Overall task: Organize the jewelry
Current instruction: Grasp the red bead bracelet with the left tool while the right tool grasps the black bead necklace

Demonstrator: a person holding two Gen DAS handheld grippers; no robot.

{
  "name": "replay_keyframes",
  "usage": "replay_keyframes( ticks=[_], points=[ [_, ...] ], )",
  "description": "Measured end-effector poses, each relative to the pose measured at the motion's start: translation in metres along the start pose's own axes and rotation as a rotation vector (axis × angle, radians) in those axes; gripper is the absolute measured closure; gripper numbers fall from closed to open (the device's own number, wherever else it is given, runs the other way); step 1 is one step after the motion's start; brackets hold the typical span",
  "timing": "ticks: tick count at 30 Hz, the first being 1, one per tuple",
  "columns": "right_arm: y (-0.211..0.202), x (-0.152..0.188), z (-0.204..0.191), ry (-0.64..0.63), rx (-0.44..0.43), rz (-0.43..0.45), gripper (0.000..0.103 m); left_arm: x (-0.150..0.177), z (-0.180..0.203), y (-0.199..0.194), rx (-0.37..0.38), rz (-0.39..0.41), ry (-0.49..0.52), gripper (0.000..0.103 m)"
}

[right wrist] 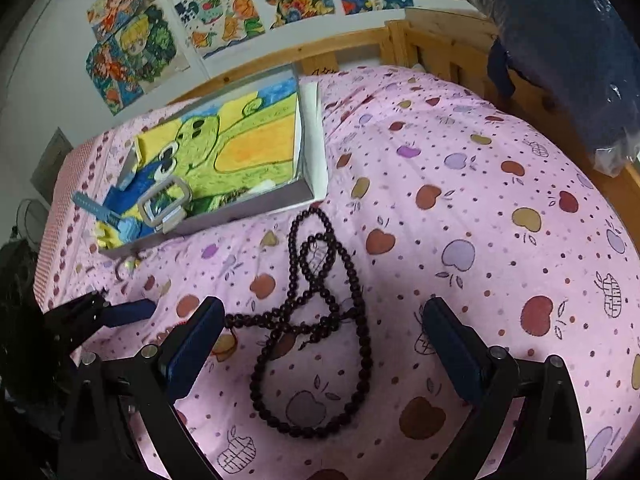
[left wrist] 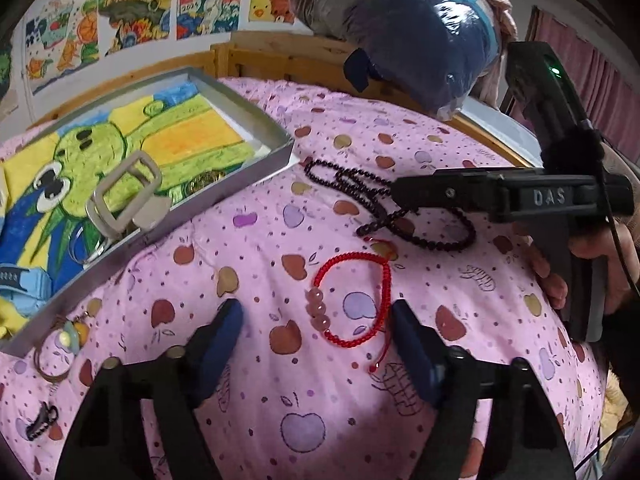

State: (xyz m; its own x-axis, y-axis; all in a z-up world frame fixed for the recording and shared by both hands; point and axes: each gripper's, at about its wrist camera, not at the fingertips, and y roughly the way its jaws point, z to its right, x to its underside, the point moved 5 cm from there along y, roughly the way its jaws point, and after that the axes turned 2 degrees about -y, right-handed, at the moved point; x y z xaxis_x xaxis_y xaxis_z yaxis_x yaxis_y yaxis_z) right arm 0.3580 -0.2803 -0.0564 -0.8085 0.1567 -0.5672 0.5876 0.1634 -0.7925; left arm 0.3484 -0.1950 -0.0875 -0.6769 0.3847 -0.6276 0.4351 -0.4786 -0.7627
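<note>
A red braided bracelet (left wrist: 352,300) with pink beads lies on the pink apple-print bedspread (left wrist: 440,264). My left gripper (left wrist: 316,316) is open, one blue pad on each side of it. Beyond lies a long dark bead necklace (left wrist: 424,242), coiled in loops. In the right wrist view the necklace (right wrist: 260,316) lies between the open fingers of my right gripper (right wrist: 324,320). From the left wrist view the right gripper (left wrist: 400,194) is side-on, its tip over the beads. A grey box (left wrist: 224,196) with a green drawing inside sits at the left.
The box (right wrist: 248,216) holds a beige buckle strap (left wrist: 128,196), thin rings and blue items. An earring on a hoop (left wrist: 68,336) and a black clip (left wrist: 42,420) lie beside it. A wooden bed rail (right wrist: 440,44) and a bagged dark bundle (left wrist: 420,40) stand behind.
</note>
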Motion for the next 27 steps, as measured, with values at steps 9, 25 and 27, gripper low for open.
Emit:
replay_keyframes(
  ticks=[9, 25, 27],
  points=[
    [0.005, 0.008, -0.006, -0.072, 0.005, -0.041, 0.024, -0.003, -0.009, 0.010, -0.016, -0.021, -0.041, 0.064],
    [0.018, 0.020, -0.016, -0.174, 0.038, -0.097, 0.049, -0.006, -0.023, 0.021, -0.015, -0.034, -0.102, 0.093],
    [0.022, 0.019, -0.017, -0.177, 0.035, -0.106, 0.049, -0.006, -0.024, 0.021, -0.014, -0.032, -0.110, 0.094]
  ],
)
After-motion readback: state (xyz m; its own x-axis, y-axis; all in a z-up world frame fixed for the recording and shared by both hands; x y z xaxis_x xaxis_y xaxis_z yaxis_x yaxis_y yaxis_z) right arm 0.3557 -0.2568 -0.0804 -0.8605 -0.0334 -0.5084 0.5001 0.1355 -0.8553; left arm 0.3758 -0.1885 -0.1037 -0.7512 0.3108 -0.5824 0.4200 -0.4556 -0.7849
